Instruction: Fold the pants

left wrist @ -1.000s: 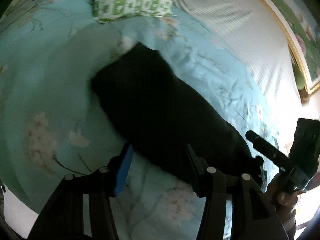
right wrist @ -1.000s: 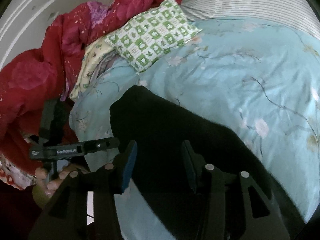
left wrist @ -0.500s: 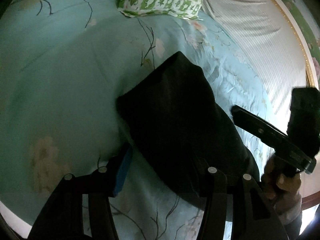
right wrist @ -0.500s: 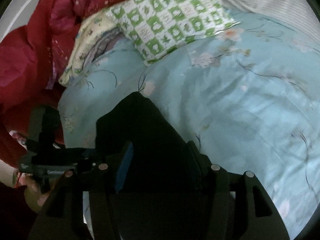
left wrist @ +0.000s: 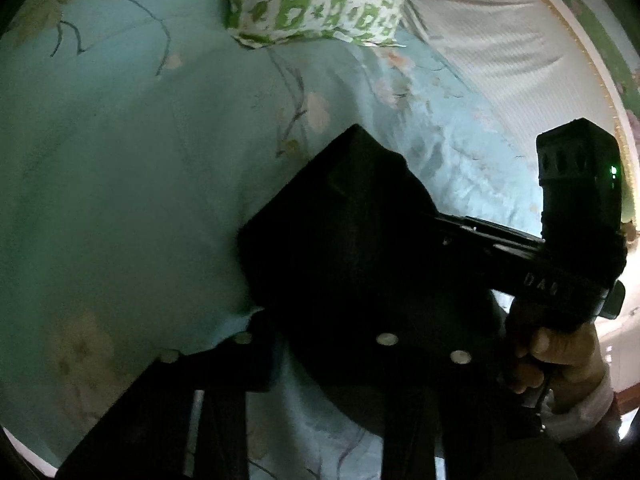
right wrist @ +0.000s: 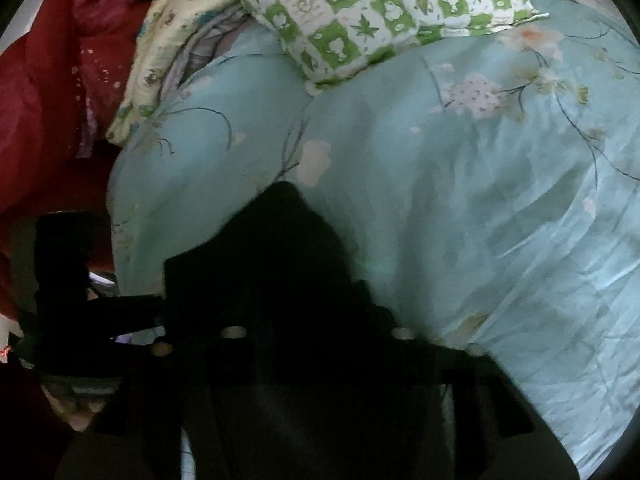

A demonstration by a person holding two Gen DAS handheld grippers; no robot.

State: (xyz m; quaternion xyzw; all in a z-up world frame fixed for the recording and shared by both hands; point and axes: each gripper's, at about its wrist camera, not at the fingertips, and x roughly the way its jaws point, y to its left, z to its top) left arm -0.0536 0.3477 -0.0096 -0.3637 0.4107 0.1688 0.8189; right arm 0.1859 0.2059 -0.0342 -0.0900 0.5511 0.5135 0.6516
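Observation:
The black pants (left wrist: 344, 236) lie in a folded bundle on the light-blue floral bedspread (left wrist: 120, 184). In the left wrist view my left gripper (left wrist: 320, 336) is low over their near edge; the dark cloth covers the gap between its fingers, so its state is unclear. The right gripper's body (left wrist: 560, 264) reaches in from the right onto the pants. In the right wrist view the pants (right wrist: 280, 264) fill the space between the fingers of my right gripper (right wrist: 316, 332); the tips are lost in the dark cloth. The left gripper's body (right wrist: 80, 308) shows at the left.
A green-and-white checked pillow (right wrist: 380, 8) lies at the far end of the bedspread (right wrist: 500, 208). A red quilt (right wrist: 48, 92) and a pale patterned cloth (right wrist: 160, 60) are heaped at the left. A striped white sheet (left wrist: 500, 60) and a framed headboard edge (left wrist: 580, 24) are at the right.
Both grippers have moved forward and down onto the pants. The pants bundle now looks shorter and closer, and the two grippers have come nearer each other. The blue finger pads are hidden now.

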